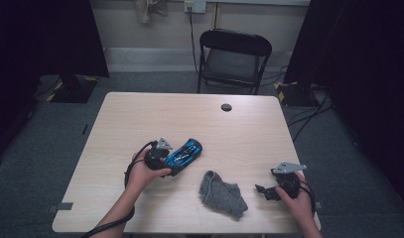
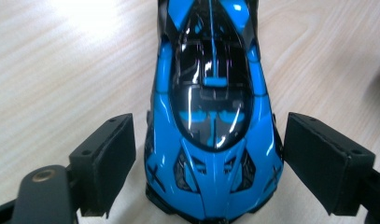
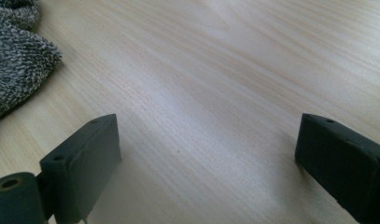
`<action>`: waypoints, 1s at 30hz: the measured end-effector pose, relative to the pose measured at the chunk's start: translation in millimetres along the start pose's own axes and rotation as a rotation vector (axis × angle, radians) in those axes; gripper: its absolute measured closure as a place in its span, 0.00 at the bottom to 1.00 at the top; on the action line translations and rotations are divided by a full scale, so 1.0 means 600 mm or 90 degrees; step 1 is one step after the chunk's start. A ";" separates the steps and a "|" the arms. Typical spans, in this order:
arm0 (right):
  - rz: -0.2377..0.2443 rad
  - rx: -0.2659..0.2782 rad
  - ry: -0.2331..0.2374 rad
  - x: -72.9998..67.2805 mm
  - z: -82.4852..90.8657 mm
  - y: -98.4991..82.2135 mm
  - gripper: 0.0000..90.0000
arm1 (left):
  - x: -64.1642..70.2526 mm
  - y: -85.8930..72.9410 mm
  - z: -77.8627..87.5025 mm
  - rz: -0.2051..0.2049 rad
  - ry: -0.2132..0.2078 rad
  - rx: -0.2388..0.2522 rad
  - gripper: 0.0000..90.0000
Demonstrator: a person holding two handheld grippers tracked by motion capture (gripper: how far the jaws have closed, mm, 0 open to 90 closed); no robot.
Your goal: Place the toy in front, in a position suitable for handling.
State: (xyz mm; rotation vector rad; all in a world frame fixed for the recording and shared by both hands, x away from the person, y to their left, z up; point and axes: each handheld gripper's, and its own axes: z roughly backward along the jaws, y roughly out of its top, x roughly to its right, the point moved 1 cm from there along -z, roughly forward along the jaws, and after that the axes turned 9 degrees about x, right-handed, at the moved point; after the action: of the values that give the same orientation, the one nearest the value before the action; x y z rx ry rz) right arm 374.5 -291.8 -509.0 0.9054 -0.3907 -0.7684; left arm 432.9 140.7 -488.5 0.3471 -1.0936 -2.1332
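A blue and black toy sports car (image 1: 187, 151) lies on the wooden table (image 1: 155, 114), left of centre. My left gripper (image 1: 174, 161) is at its near end. In the left gripper view the car (image 2: 211, 107) sits between the two black jaws of that gripper (image 2: 211, 163), which stands open, with a narrow gap on the left side and almost none on the right. A crumpled grey knitted cloth (image 1: 222, 192) lies near the front edge. My right gripper (image 1: 263, 191) rests just right of it, open (image 3: 206, 158) over bare wood, with the cloth (image 3: 15, 60) to its upper left.
A dark round cable hole (image 1: 226, 107) is set in the table's far middle. A black folding chair (image 1: 234, 57) stands behind the table, with cables on the floor at the right. The table's front edge runs close to both hands.
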 end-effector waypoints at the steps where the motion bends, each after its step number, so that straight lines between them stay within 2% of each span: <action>1: 0.000 0.000 0.000 0.000 0.000 0.000 0.07 | 0.000 0.000 0.000 0.000 0.000 0.000 0.19; 3: 0.000 0.000 0.000 0.000 0.000 0.000 0.07 | -0.001 -0.005 -0.001 -0.008 0.000 -0.003 0.19; 6: 0.000 0.000 0.000 0.000 0.000 0.000 0.07 | 0.001 -0.014 -0.004 -0.005 0.001 -0.007 0.19; 7: 0.000 0.000 0.000 0.000 0.000 0.000 0.07 | 0.001 -0.016 -0.005 -0.002 -0.005 -0.007 0.20; 17: 0.000 0.000 0.000 0.000 0.000 0.000 0.07 | 0.001 -0.025 -0.004 -0.021 0.001 0.001 0.19; 18: 0.000 0.000 0.000 0.000 0.000 0.000 0.07 | 0.001 -0.028 -0.002 -0.038 0.004 0.005 0.19; 20: 0.000 0.000 0.000 0.000 0.000 0.000 0.07 | 0.004 -0.030 -0.002 -0.046 0.007 0.008 0.19; 25: 0.000 0.000 0.000 0.000 0.000 0.000 0.07 | 0.004 -0.036 -0.002 -0.045 0.008 0.025 0.17; 30: -0.001 -0.001 -0.002 0.000 0.000 0.000 0.07 | 0.004 -0.040 0.001 -0.045 0.010 0.044 0.21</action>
State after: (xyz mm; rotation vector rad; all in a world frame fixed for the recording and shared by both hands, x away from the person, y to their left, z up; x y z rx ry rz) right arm 374.4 -291.6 -508.9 0.9037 -0.3927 -0.7707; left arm 419.8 149.0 -507.2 0.4395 -1.1636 -2.1552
